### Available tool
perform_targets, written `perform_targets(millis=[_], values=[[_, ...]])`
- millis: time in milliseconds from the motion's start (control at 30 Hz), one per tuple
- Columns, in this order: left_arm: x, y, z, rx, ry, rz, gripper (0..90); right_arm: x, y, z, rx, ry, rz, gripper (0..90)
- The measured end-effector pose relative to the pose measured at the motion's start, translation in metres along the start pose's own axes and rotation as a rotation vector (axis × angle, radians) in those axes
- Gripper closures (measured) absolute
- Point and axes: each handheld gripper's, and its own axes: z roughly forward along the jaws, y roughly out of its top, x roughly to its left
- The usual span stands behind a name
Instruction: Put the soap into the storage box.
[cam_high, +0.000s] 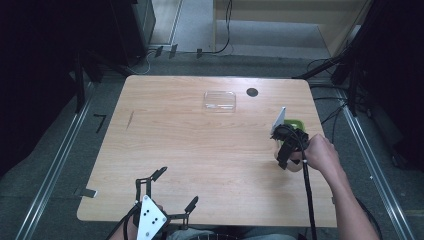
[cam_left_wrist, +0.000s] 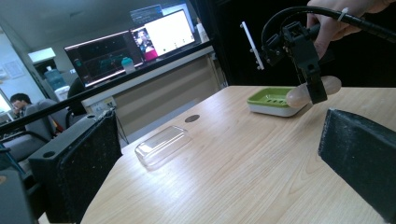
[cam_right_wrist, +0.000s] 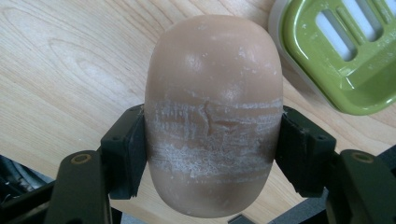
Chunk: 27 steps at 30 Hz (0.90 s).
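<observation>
A tan oval bar of soap, scuffed white across its middle, is held above the wood table; my right gripper is shut on its sides. A green soap dish with a white base lies just beyond the soap, near the table's right edge. From the left gripper view the right gripper hangs with the soap right beside the dish. My left gripper rests open over the front edge, with nothing between its wide-apart jaws.
A clear plastic lid lies on the far middle of the table, and a round black cable hole is just right of it. A cable trails back from the right gripper. Beyond the table in the left gripper view stand monitors.
</observation>
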Motion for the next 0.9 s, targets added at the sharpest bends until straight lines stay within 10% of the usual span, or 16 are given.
perform_targets(millis=[900], values=[[0.0,0.0,0.001,0.001,0.002,-0.003,0.0,-0.022,-0.011,-0.018,-0.048,-0.022,0.061,33.7]])
